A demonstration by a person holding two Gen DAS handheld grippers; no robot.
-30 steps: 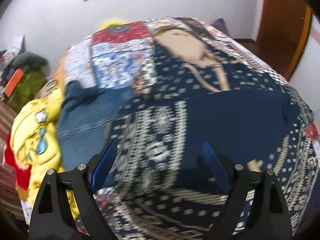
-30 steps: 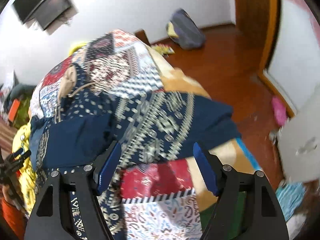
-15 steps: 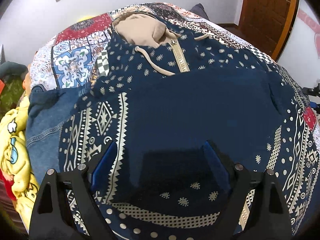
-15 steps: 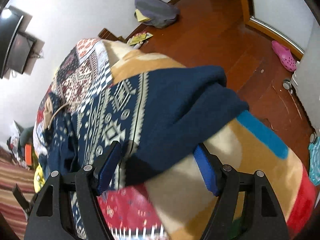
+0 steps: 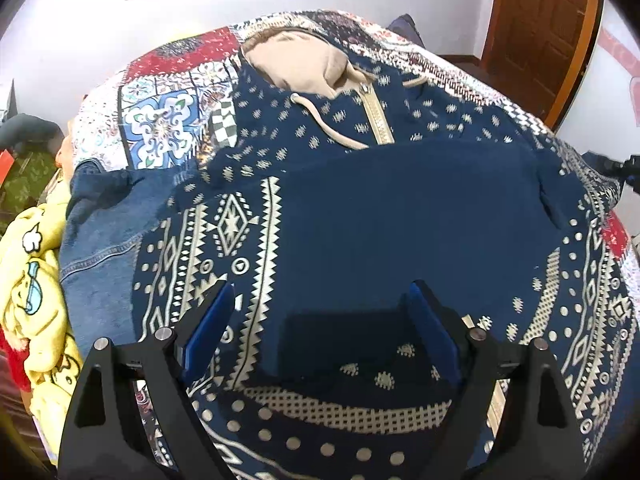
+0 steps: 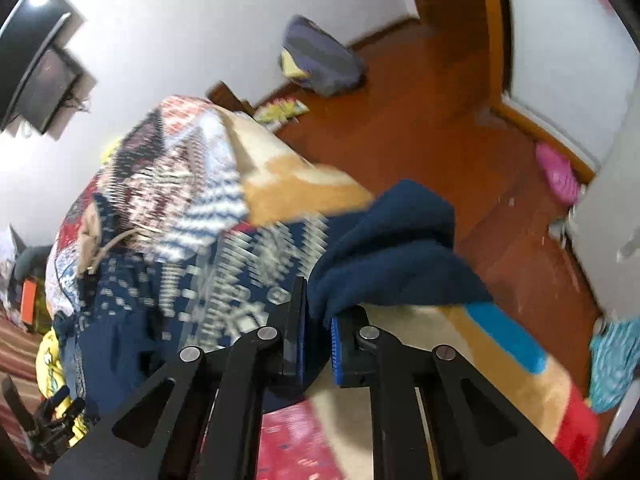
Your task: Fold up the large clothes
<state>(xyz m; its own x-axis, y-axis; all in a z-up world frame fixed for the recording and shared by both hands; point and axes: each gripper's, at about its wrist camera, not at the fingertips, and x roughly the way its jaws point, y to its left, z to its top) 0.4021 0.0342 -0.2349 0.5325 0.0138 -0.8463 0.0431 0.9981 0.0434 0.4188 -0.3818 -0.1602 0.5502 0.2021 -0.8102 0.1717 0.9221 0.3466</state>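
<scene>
A navy hoodie (image 5: 400, 216) with white patterns, a beige hood and a zip lies spread on the patchwork bed cover (image 5: 160, 120). Its left sleeve is folded across the front. My left gripper (image 5: 320, 320) is open and empty, just above the hoodie's lower front. In the right wrist view my right gripper (image 6: 318, 340) is shut on the hoodie's navy right sleeve (image 6: 392, 248) and holds it at the bed's right edge, above the blanket (image 6: 460, 360). The hoodie's body (image 6: 180, 288) stretches away to the left.
Blue jeans (image 5: 100, 240) and a yellow printed cloth (image 5: 32, 280) lie at the bed's left side. A wooden floor (image 6: 440, 120) with a grey bag (image 6: 320, 60) and a pink slipper (image 6: 558, 172) lies right of the bed. A wooden door (image 5: 540, 32) stands far right.
My right gripper has closed on the right sleeve, which was lying between its open fingers. My left gripper has drawn back slightly over the hoodie and stays open.
</scene>
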